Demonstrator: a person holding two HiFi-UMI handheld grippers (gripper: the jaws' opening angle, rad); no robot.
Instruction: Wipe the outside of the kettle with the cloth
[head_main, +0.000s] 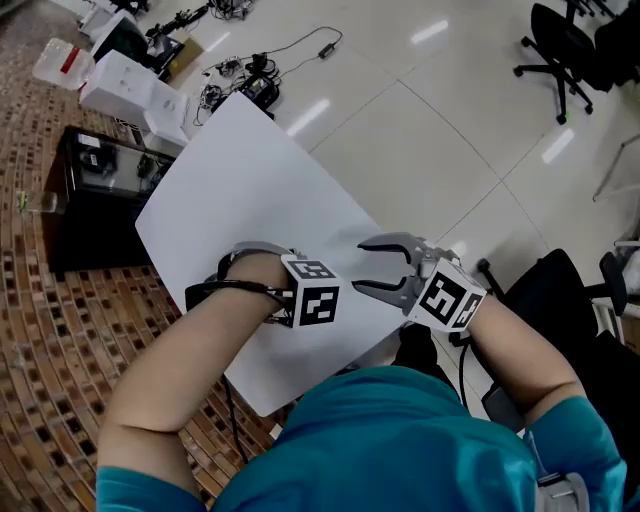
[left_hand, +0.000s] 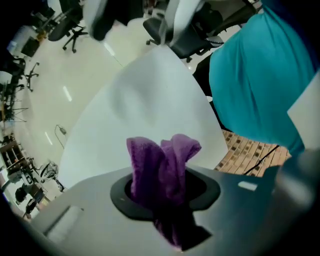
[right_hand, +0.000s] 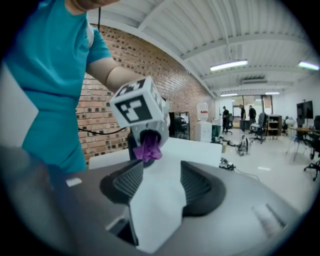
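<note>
Mostly hidden in the head view, the left gripper (left_hand: 165, 200) has its jaws tucked under its marker cube (head_main: 315, 295) and the forearm (head_main: 190, 350). Its own view shows them closed on a purple cloth (left_hand: 161, 167), which bunches up beyond the jaws while its lower end sinks into shadow between them. No writing is legible, only black-and-white square markers on both cubes. The right gripper (right_hand: 159, 182) holds its jaws wide apart with nothing between them. The white tabletop (right_hand: 155, 210) lies beyond, and the cloth-carrying gripper hangs just ahead, left of the jaws' gap.
</note>
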